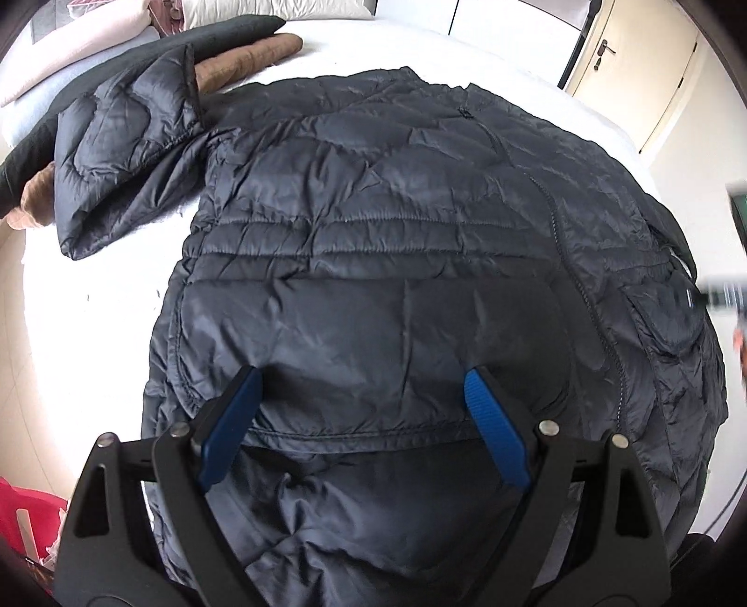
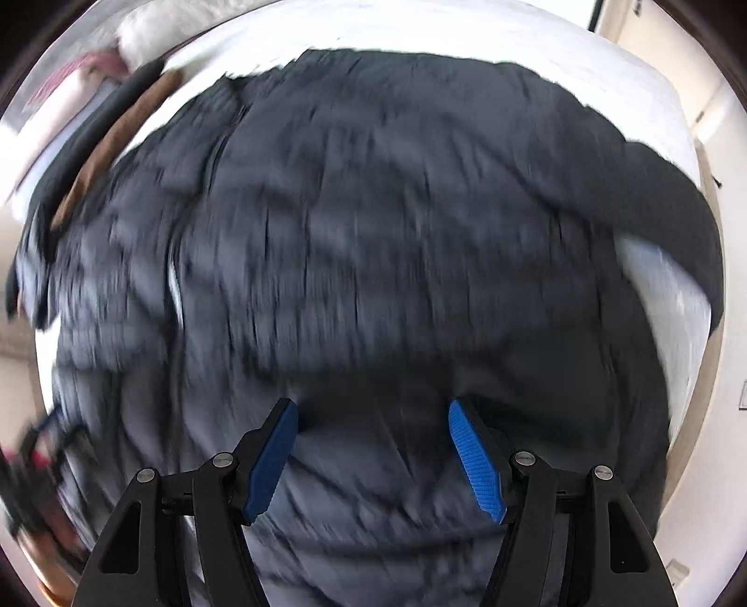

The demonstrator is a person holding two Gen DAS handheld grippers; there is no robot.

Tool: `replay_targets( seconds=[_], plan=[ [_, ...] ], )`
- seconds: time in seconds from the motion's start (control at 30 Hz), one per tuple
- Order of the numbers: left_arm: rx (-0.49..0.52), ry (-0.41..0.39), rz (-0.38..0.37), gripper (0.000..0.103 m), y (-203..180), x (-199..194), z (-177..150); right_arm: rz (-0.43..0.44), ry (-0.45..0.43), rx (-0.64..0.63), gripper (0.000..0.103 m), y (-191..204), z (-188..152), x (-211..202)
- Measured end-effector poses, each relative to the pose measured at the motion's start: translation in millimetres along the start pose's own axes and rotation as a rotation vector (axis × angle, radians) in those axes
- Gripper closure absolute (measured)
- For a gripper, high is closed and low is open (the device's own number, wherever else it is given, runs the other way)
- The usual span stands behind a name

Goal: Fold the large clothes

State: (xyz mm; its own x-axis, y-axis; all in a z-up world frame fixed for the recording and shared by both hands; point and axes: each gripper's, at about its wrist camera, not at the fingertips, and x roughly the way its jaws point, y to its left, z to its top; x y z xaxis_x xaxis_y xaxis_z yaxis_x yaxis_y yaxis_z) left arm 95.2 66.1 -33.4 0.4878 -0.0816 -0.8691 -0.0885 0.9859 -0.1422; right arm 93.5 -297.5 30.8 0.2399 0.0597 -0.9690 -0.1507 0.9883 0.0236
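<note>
A dark puffer jacket [image 1: 397,261] is spread flat across the middle of the white bed [image 1: 107,299], one sleeve [image 1: 116,163] bent up toward the bed's far left corner. The left gripper [image 1: 362,378] hangs over the hem with its blue pads wide apart, nothing pinched. The right gripper [image 2: 372,408] (picture's pretty smeared) also hovers over the jacket, pads apart. Brown and black clothes [image 1: 243,56] sit by the pillows [image 1: 261,7].

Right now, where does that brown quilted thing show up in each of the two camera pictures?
Left wrist view: the brown quilted garment lies at the upper left, under the black one, past the jacket's sleeve.
Right wrist view: blurred, a brown strip at the upper left edge.
Shared landmark: the dark puffer jacket spread on the white bed fills both.
</note>
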Motion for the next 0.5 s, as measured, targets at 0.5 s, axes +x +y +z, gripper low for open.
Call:
replay_targets(
  seconds=[0.5],
  plan=[
    [-0.064, -0.056, 0.017, 0.014, 27.1, -34.5, 1.3, 0.150, -0.196, 0.022, 0.032, 33.5, -68.3, -54.1]
  ],
)
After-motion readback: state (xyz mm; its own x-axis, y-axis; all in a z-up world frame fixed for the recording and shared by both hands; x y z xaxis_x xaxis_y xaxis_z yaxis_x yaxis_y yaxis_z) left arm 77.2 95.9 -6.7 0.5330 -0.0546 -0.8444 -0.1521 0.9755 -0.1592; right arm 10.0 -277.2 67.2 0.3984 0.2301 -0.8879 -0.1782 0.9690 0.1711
